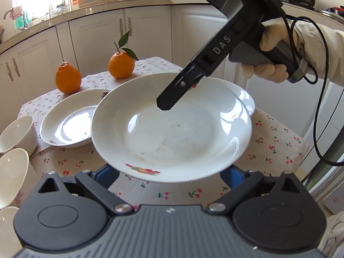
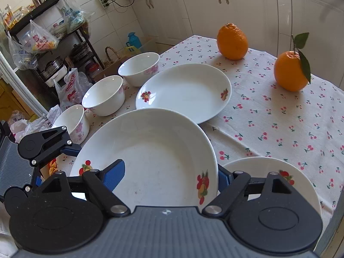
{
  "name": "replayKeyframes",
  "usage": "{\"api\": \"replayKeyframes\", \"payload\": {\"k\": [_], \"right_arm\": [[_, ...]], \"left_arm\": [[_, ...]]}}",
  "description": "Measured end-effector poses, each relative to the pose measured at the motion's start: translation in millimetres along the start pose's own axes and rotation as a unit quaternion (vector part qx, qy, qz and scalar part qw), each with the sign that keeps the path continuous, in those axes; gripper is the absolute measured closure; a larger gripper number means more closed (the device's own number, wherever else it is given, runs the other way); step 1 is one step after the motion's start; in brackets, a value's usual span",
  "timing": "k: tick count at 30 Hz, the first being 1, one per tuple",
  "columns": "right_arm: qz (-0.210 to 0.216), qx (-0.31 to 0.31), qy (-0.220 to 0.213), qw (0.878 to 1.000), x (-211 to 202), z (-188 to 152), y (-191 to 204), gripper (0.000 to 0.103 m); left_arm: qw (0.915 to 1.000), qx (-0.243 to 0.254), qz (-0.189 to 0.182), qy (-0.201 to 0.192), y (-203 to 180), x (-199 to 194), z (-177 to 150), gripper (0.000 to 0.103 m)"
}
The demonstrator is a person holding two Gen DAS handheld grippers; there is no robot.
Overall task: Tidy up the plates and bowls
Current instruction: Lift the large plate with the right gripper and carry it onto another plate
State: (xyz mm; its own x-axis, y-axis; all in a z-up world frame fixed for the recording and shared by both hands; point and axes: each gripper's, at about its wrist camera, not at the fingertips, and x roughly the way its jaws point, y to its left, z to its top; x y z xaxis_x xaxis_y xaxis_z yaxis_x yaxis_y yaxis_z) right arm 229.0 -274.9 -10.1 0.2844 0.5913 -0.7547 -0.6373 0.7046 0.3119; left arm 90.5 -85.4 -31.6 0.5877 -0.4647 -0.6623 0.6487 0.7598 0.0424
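A white deep plate (image 1: 172, 129) with fruit prints is held above the table between both grippers; it also shows in the right wrist view (image 2: 150, 157). My left gripper (image 1: 169, 175) is open, its jaws wide under the plate's near rim. My right gripper (image 2: 169, 176) straddles the far rim with one blue finger (image 2: 114, 172) over the plate's inside; it looks shut on the rim and shows from outside in the left view (image 1: 169, 101). A second plate (image 2: 185, 90) lies on the table to the left. A third plate (image 2: 279, 176) lies under the held one. Three bowls (image 2: 103, 94) stand along the table's left edge.
Two oranges (image 2: 232, 40) (image 2: 290, 71) sit at the far side of the cherry-print tablecloth (image 2: 279, 124). White kitchen cabinets (image 1: 96, 34) stand behind the table. A rack with bags and pots (image 2: 43, 43) stands beyond the bowls.
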Motion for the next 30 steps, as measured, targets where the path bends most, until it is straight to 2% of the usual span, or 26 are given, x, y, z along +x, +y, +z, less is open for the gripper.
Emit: {"api": "replayKeyframes", "payload": {"k": [15,30], "right_arm": [[-0.061,0.042,-0.019,0.997,-33.1,-29.7,-42.4,0.014],[-0.072,0.075,-0.029,0.994,-42.7,-50.6,-73.7,0.014]], "left_arm": [[0.9981,0.028,-0.056,-0.001,-22.8,40.2,30.1,0.005],[0.9967,0.039,-0.071,0.007,-33.2,62.9,42.1,0.005]]}}
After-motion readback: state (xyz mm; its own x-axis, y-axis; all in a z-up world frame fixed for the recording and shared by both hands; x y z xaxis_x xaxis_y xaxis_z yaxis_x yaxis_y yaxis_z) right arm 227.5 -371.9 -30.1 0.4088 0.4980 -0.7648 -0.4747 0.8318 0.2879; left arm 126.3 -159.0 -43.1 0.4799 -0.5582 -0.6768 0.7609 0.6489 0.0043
